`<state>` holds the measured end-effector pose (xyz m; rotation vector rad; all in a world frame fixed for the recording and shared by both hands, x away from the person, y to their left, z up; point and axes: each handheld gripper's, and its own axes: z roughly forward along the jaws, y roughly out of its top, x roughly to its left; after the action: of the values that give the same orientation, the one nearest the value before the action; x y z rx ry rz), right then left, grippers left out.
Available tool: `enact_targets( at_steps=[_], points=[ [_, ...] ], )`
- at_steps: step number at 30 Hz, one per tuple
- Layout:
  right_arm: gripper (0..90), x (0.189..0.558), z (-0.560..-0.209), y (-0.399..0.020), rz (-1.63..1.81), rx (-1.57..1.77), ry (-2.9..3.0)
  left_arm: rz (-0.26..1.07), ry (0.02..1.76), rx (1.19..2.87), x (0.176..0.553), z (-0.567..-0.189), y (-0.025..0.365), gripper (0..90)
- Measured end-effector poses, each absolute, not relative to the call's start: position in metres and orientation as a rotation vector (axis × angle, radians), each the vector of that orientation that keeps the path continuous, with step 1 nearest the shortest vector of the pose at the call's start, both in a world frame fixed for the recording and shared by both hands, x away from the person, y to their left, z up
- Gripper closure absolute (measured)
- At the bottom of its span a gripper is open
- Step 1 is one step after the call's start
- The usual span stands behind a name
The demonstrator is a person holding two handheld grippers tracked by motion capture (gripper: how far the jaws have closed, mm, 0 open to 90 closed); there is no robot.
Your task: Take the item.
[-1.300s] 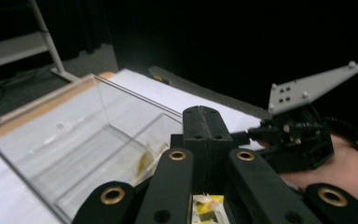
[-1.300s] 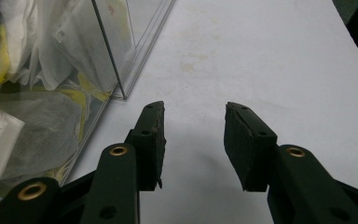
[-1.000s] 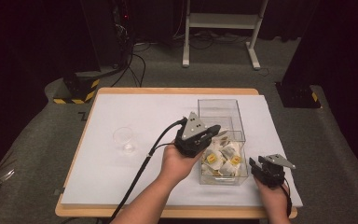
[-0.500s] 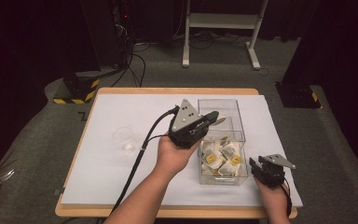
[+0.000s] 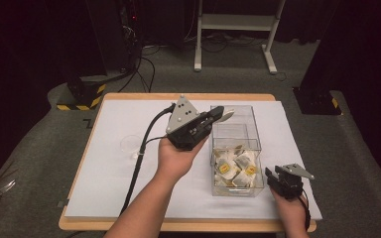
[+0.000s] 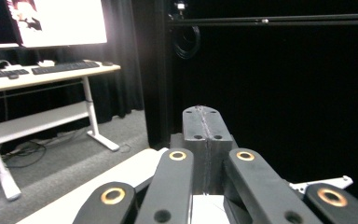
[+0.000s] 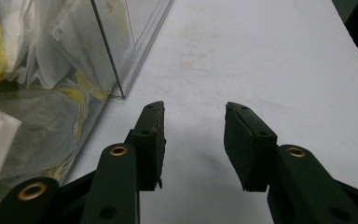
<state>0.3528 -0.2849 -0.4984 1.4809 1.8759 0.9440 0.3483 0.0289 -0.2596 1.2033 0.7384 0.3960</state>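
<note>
Clear box of tea bags between claws; glass left.

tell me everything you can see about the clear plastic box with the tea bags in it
The clear, straight-walled plastic box stands upright and open-topped on the white sheet covering the wooden table, right of centre. An inner clear wall seems to split it: the far part looks empty, the near part holds a loose heap of white paper tea bags with yellow tags. The right gripper rests open beside its near right corner, apparently just clear of it. The left gripper hangs shut above its far left edge, a pale bit at its tip.
</note>
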Motion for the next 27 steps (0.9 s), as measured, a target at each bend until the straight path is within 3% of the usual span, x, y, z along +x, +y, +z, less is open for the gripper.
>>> enact_targets(
  at_steps=[27],
  points=[
    [58.3,0.354,-0.499,-0.284,0.92,1.489,1.872,0.584,0.858,1.124,0.382,-0.256,0.124,90.0]
  ],
)
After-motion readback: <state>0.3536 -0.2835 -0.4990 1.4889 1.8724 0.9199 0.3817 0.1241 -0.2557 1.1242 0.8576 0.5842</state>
